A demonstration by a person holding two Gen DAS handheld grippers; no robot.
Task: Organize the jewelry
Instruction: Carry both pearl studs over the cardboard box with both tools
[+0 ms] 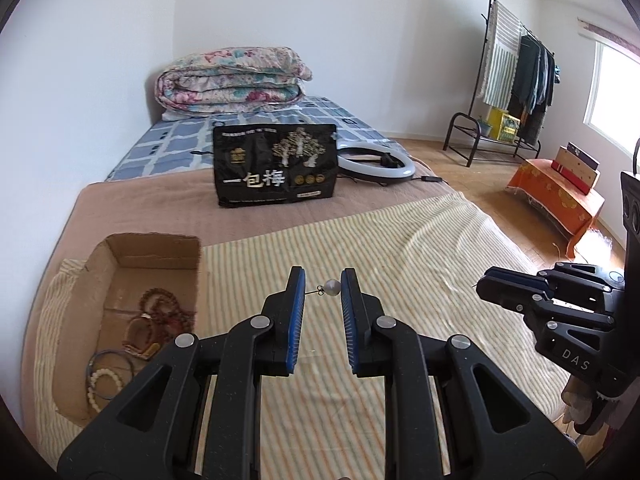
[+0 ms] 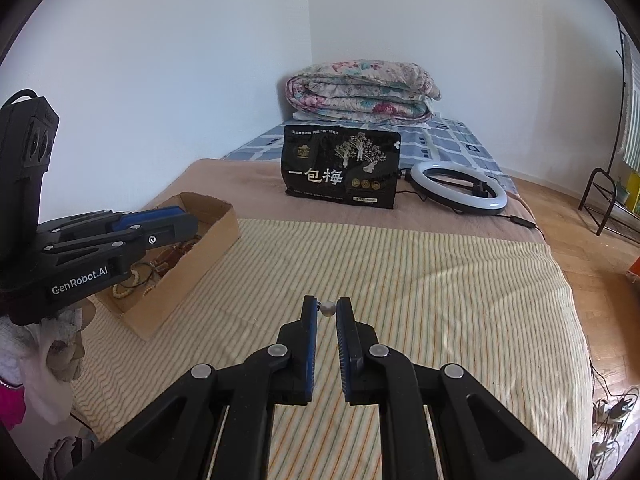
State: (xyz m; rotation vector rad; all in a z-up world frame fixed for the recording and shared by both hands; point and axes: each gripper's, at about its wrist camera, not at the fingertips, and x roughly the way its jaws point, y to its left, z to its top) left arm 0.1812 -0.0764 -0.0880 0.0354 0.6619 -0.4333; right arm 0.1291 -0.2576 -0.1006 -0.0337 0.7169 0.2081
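My left gripper (image 1: 323,286) is shut on a pearl stud earring (image 1: 332,287): the pearl rests against the right pad and its thin post reaches the left pad. It hangs above the striped cloth (image 1: 400,248), right of the cardboard box (image 1: 156,246). That box holds bead bracelets (image 1: 160,300) and a pale bead ring (image 1: 105,384). My right gripper (image 2: 327,307) is shut on a second pearl earring (image 2: 329,308), also over the cloth (image 2: 400,272). Each view shows the other gripper from the side: the right gripper (image 1: 486,284) and the left gripper (image 2: 188,220), which sits over the box (image 2: 218,226).
A black snack bag (image 1: 276,164) stands upright further along the bed, with a ring light (image 1: 376,162) and its cable beside it. A folded floral quilt (image 1: 232,80) lies at the head. A clothes rack (image 1: 516,80) and an orange-covered bench (image 1: 556,196) stand on the floor to the right.
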